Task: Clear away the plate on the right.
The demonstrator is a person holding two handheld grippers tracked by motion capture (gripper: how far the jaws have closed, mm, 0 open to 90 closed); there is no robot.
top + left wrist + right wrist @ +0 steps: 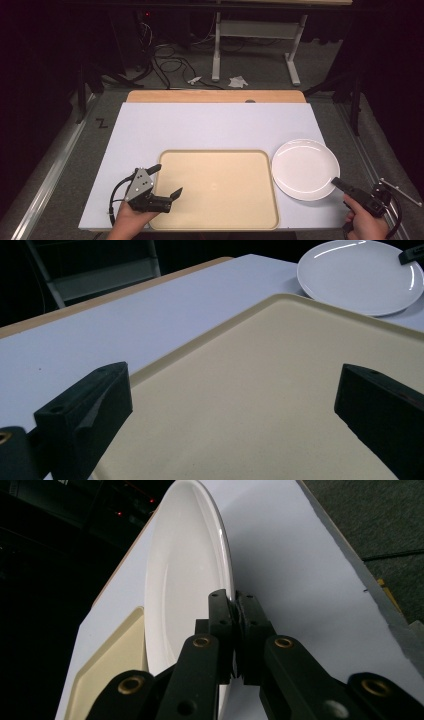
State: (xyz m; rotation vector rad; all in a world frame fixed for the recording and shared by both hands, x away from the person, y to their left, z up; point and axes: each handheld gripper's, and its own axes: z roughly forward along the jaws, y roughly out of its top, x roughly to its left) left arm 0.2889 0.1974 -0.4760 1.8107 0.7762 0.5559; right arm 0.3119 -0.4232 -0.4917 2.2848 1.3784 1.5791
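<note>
Table point(150, 125): white top; leave it bare under the lift path.
Tray point(220, 187): beige, near centre, just left of the plate; its rim is what you must clear.
Plate point(304, 167): right of the tray, flat on the table; raise the gripped near edge gently so it doesn't slip.
Right tool point(235, 611): clenched on the plate's near rim.
Left tool point(165, 182): released, wide over the tray's near-left corner; keep it aside.
</note>
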